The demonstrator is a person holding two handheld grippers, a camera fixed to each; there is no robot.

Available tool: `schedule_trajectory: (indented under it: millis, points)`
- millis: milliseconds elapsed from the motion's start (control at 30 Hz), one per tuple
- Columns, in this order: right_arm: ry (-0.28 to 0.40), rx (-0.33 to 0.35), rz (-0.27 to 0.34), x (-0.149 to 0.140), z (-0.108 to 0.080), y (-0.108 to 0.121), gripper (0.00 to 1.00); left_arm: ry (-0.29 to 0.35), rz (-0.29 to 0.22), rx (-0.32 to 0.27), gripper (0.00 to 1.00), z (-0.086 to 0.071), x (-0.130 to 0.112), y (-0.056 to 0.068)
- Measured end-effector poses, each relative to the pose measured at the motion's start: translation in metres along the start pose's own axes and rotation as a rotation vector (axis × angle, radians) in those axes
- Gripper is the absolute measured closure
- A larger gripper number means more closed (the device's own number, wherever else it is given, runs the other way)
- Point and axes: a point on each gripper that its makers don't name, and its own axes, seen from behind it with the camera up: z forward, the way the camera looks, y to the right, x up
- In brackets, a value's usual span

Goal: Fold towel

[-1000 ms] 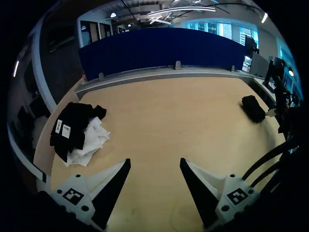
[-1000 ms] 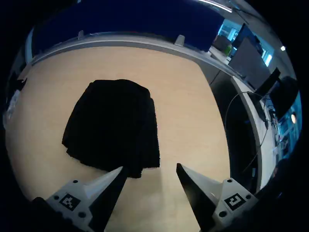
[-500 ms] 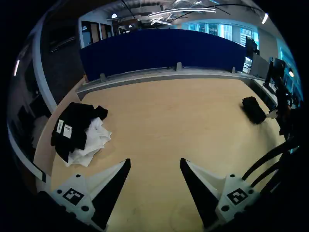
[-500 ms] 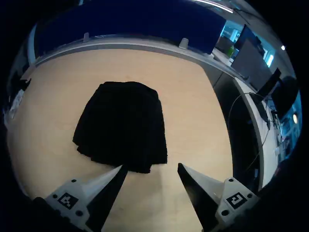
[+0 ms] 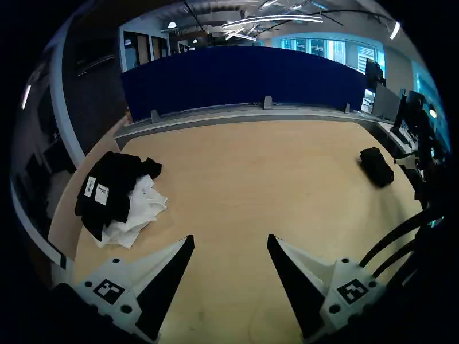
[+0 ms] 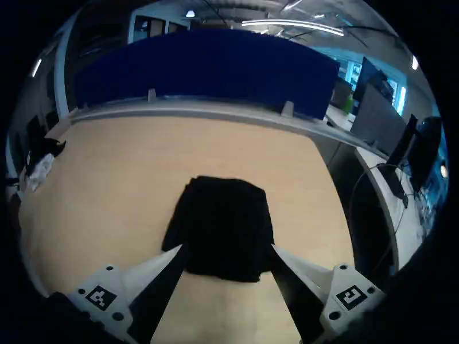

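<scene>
A folded black towel (image 6: 222,229) lies flat on the light wooden table (image 6: 115,172). My right gripper (image 6: 226,247) is open, one fingertip on each side of the towel's near edge; I cannot tell if they touch it. In the left gripper view the same towel (image 5: 377,166) is a small dark bundle at the far right of the table (image 5: 258,166). My left gripper (image 5: 229,238) is open over bare wood, with nothing between its fingers.
A heap of black and white cloths (image 5: 117,195) lies at the table's left edge, also seen as the small heap (image 6: 39,163) far left. A blue partition (image 5: 241,74) closes the back edge. Monitors and cables (image 6: 413,155) stand to the right.
The right gripper view has drawn back and tipped up: the towel looks smaller and sits lower, between the fingertips. The left gripper has barely moved.
</scene>
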Motion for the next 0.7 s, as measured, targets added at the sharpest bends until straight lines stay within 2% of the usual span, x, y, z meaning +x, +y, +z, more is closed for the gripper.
schedule_trajectory:
  millis: [133,267,467,567,700]
  points:
    - [0.129,0.036,0.042,0.039,-0.016,-0.024,0.00,0.016,-0.011,-0.004,0.05,0.003,0.005,0.000]
    - [0.274,0.048,0.080,0.080,-0.043,-0.043,0.00,0.045,-0.020,-0.010,0.05,0.004,0.013,0.001]
    - [0.455,0.032,0.078,0.126,-0.088,-0.071,0.00,0.101,-0.036,-0.020,0.05,0.008,0.030,0.002]
    - [0.507,0.030,0.066,0.137,-0.106,-0.087,0.00,0.136,-0.056,-0.027,0.05,0.010,0.041,0.003]
    - [0.541,0.036,0.048,0.144,-0.123,-0.108,0.00,0.193,-0.085,-0.040,0.05,0.011,0.056,0.004]
